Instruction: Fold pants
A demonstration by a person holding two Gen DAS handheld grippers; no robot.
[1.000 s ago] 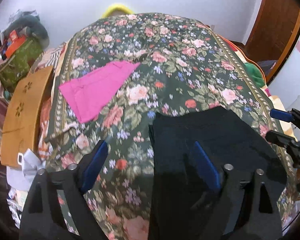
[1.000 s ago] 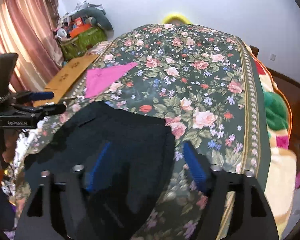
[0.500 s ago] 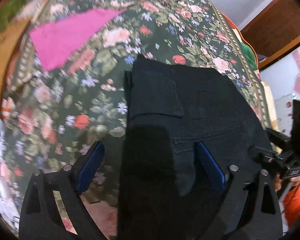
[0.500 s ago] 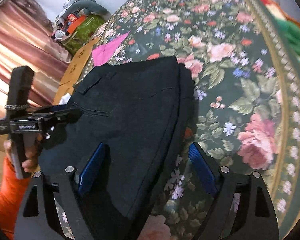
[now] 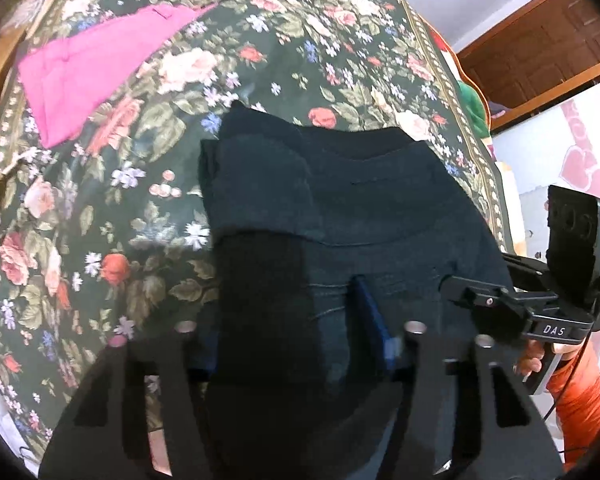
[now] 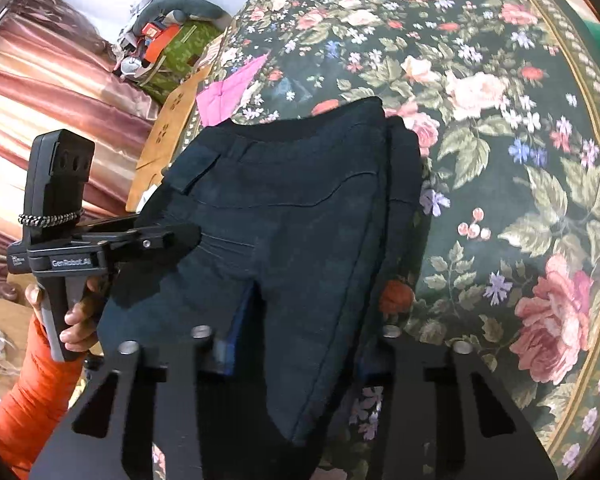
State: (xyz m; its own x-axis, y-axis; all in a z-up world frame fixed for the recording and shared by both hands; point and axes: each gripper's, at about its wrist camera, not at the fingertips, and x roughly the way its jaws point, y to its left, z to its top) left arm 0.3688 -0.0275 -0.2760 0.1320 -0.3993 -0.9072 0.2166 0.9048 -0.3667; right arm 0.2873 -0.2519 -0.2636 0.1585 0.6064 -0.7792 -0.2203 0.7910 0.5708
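Note:
Folded black pants (image 5: pixel 360 200) (image 6: pixel 292 200) lie on a floral bedspread (image 5: pixel 300 60), waistband at the far side. My left gripper (image 5: pixel 288 336) is at their near left edge. Its jaws are closing, and bunched fabric fills the gap and hides the left pad. My right gripper (image 6: pixel 298 352) is at the near right edge, its jaws also closing, with a thick fold of fabric between the blue pads. Each view shows the other gripper at the side: the right gripper (image 5: pixel 500 296) and the left gripper (image 6: pixel 160 240), both lying on the pants.
A pink folded garment (image 5: pixel 92 76) (image 6: pixel 228 88) lies further up the bed on the left. A wooden board (image 6: pixel 172 120), a green bag (image 6: pixel 180 52) and a curtain (image 6: pixel 40 100) stand beyond the left edge. A wooden door (image 5: pixel 540 40) is at the right. Orange sleeves (image 6: pixel 32 380) hold the handles.
Both grippers have come down and tipped toward the bed at the near edge of the pants. Their wide-open jaws have narrowed around the fabric.

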